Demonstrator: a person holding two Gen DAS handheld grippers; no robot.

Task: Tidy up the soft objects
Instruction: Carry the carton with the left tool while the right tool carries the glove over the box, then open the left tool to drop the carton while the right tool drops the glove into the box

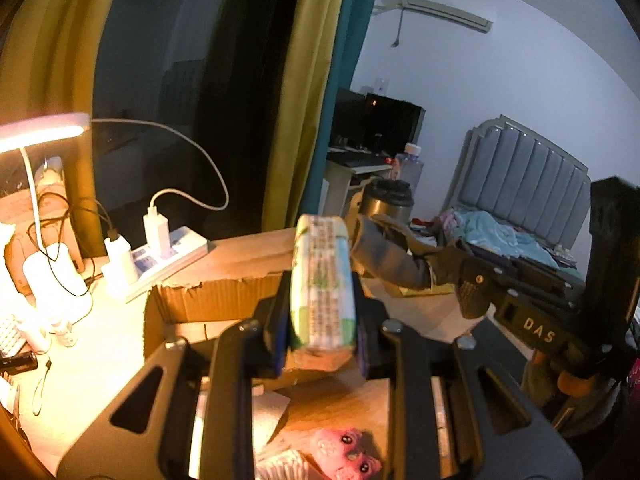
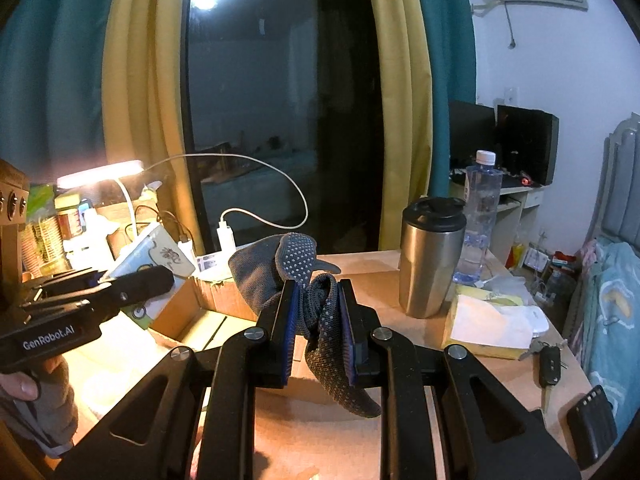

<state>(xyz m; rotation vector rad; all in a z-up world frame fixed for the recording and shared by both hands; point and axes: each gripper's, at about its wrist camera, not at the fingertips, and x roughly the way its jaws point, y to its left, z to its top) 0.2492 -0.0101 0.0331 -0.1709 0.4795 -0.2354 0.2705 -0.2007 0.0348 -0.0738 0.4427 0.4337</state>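
Lamplight warms a cluttered wooden surface set before a dark window with yellow and teal curtains, a bed off to the right. At its middle sits one open cardboard box, probably the collecting place, which would explain why both soft things hang in the air near it.

One pair of left tongs is pinching a soft tissue pack, white with green print, gripped low by its sides so it stands upright above the box's near edge. One pair of right tongs is pinching a grey dotted glove, bunched at its middle, so the ends flop free over the box's right side.

Below the left tongs lie a pink plush toy with two pairs of eyes and a white ruffled item I cannot identify, seemingly awaiting their turn. Beyond stand one steel tumbler, one water bottle, one yellow tissue box and one car key.
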